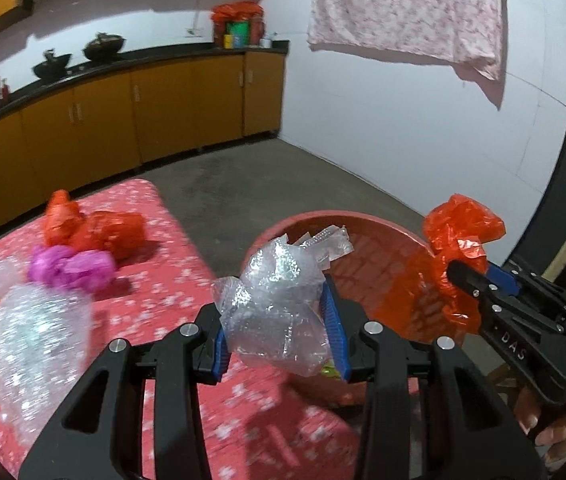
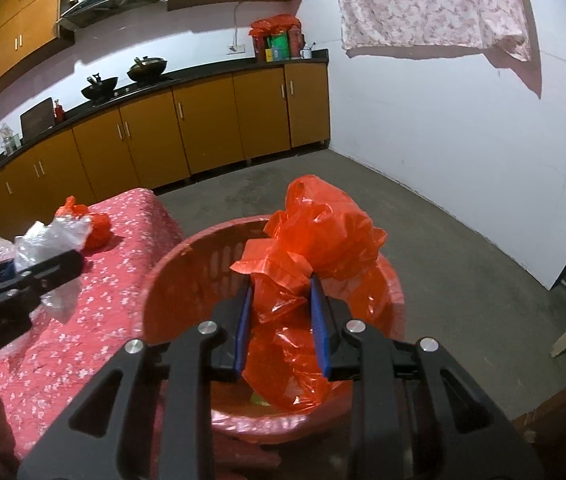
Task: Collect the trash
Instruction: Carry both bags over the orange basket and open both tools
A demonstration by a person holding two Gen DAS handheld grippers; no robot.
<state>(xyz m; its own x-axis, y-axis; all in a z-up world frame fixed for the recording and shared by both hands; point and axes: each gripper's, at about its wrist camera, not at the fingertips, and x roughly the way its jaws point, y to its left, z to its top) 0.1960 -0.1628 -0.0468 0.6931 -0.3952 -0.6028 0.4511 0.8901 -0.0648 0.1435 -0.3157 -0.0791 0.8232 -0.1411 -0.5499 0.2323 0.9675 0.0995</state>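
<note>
My left gripper point(image 1: 279, 316) is shut on a clear crumpled plastic bag point(image 1: 279, 300) and holds it at the near rim of the red basket point(image 1: 379, 256). My right gripper point(image 2: 281, 320) is shut on an orange-red plastic bag point(image 2: 315, 240) and holds it over the red basket point(image 2: 187, 280). In the left wrist view the right gripper point(image 1: 471, 280) holds that orange-red bag point(image 1: 459, 232) at the basket's right. In the right wrist view the left gripper point(image 2: 59, 264) shows at the left with the clear bag point(image 2: 51, 240).
On the red flowered tablecloth point(image 1: 171, 240) lie an orange-red bag point(image 1: 95, 228), a purple bag point(image 1: 71, 266) and a bubble-wrap bundle point(image 1: 35, 340). Clear wrappers point(image 1: 327, 240) lie in the basket. Orange kitchen cabinets point(image 2: 203, 120) stand behind, grey floor point(image 2: 443, 240) to the right.
</note>
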